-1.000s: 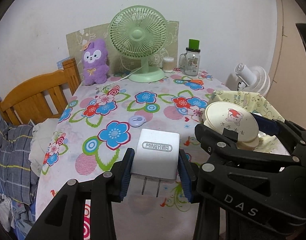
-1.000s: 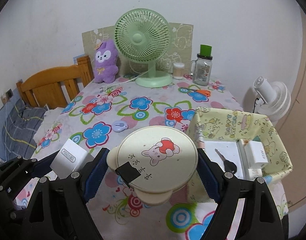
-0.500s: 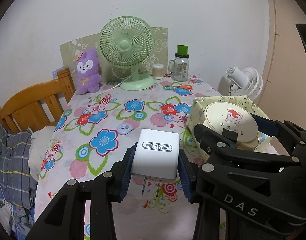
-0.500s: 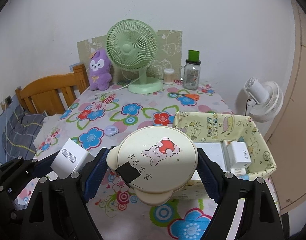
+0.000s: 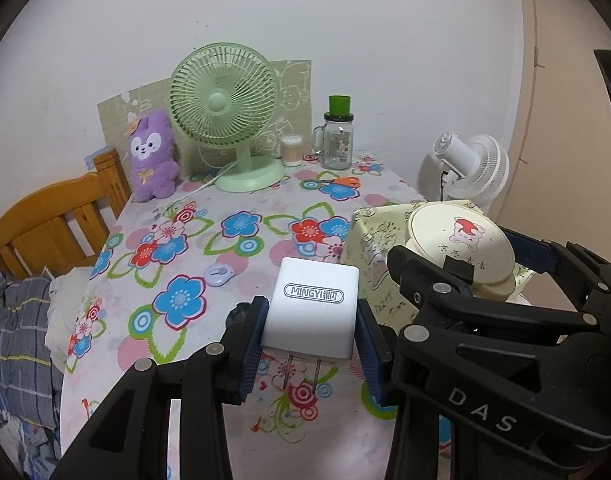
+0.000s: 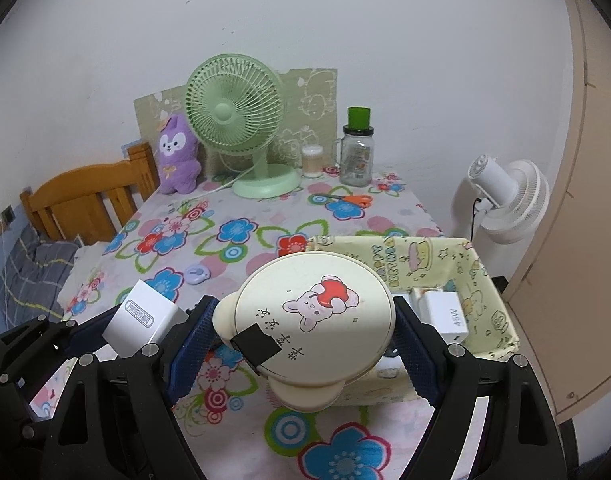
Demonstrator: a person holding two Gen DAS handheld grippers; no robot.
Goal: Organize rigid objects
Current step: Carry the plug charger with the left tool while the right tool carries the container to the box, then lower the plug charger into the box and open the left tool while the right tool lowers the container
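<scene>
My left gripper [image 5: 310,336] is shut on a white MINGYI charger [image 5: 311,312], prongs pointing back at me, held above the near edge of the flowered table [image 5: 209,240]. My right gripper [image 6: 305,328] is shut on a round cream case with a bunny picture [image 6: 313,320], held above the left side of the yellow fabric basket [image 6: 485,280]. The case [image 5: 461,244] and the basket [image 5: 369,232] also show in the left wrist view. The charger [image 6: 143,320] also shows in the right wrist view. White chargers [image 6: 441,312] lie in the basket.
A green desk fan [image 6: 241,128], a purple plush [image 6: 177,156], a glass jar with a green lid [image 6: 357,152], a cotton-swab pot [image 6: 312,160] and orange scissors [image 6: 353,200] stand at the back. A small lilac object [image 6: 197,274] lies mid-table. A wooden headboard [image 6: 89,196] is left, a white fan [image 6: 509,200] right.
Both grippers have drawn back and risen from the table with their loads still held. The table and basket now look farther away and more of the near table shows.
</scene>
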